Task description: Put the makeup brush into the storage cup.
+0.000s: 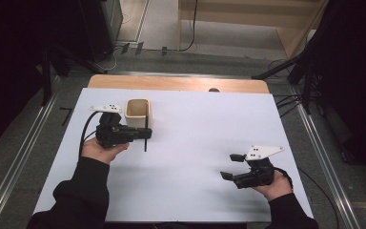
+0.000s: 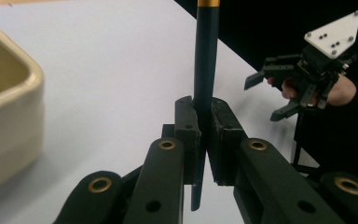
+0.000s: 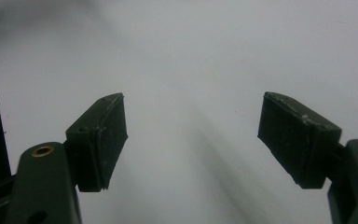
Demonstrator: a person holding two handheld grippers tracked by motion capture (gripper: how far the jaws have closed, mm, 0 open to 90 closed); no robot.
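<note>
My left gripper (image 1: 145, 133) is shut on a dark pen (image 1: 146, 138) with a gold band; the pen (image 2: 206, 60) stands between the pads and runs up out of the left gripper view. A cream square cup (image 1: 137, 112) stands just beyond that gripper, its rim (image 2: 14, 79) at the left of the left gripper view. My right gripper (image 1: 231, 166) stands open over the white table sheet at the near right, with nothing between its wide-apart pads (image 3: 103, 140). It also appears far off in the left gripper view as the right gripper (image 2: 268, 95).
A white sheet (image 1: 195, 143) covers the wooden table (image 1: 176, 83). Dark stands, cables and metal rails surround the table on the floor. The table's right edge borders black space in the left gripper view.
</note>
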